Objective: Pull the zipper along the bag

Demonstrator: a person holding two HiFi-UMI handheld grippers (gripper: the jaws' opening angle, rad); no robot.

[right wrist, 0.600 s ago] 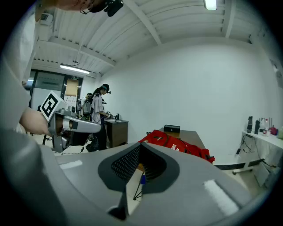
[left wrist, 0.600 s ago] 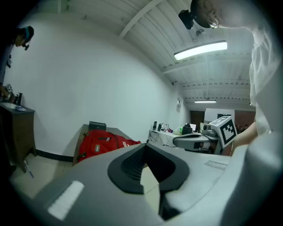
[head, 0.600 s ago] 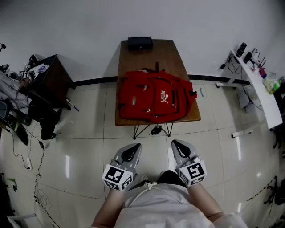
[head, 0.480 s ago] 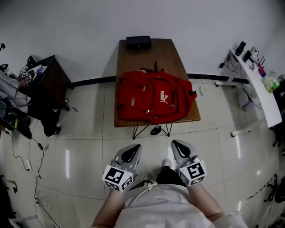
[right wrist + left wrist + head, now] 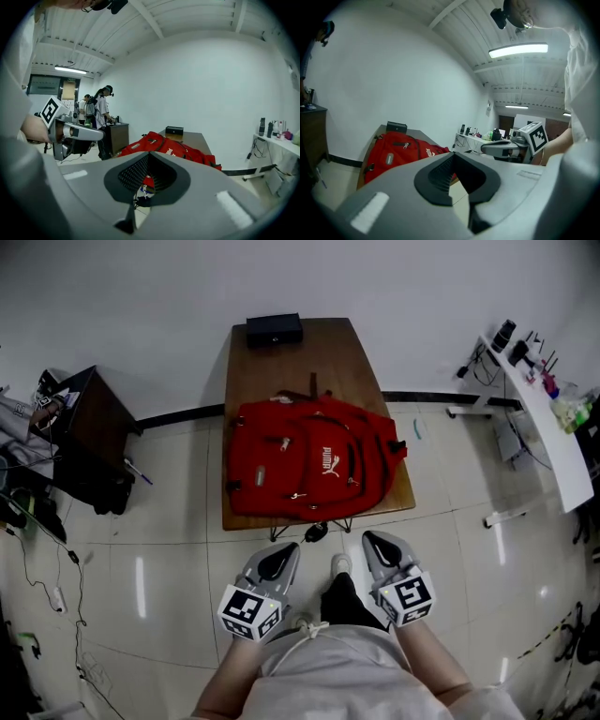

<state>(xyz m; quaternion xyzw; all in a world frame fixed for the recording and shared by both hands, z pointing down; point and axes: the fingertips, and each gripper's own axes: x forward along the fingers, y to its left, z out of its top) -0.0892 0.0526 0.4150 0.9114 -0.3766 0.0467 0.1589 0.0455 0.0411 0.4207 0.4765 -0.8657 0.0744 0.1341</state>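
Observation:
A red backpack [image 5: 309,468] lies flat on a brown wooden table [image 5: 291,357], its zippers facing up. The same backpack [image 5: 401,149] shows in the left gripper view and again as a red backpack [image 5: 171,149] in the right gripper view. Both grippers are held close to the person's body, well short of the table. My left gripper [image 5: 279,552] has its jaws together with nothing between them. My right gripper [image 5: 376,545] is likewise shut and empty. Neither touches the bag.
A black box [image 5: 274,330] sits at the table's far end. A dark cabinet [image 5: 82,432] with clutter and cables stands at the left; a white desk [image 5: 544,418] with small items at the right. People [image 5: 99,119] stand by the cabinet. Tiled floor lies between me and the table.
The table and backpack have come nearer and shifted slightly left in the head view as the person steps forward. Both grippers keep their place by the body.

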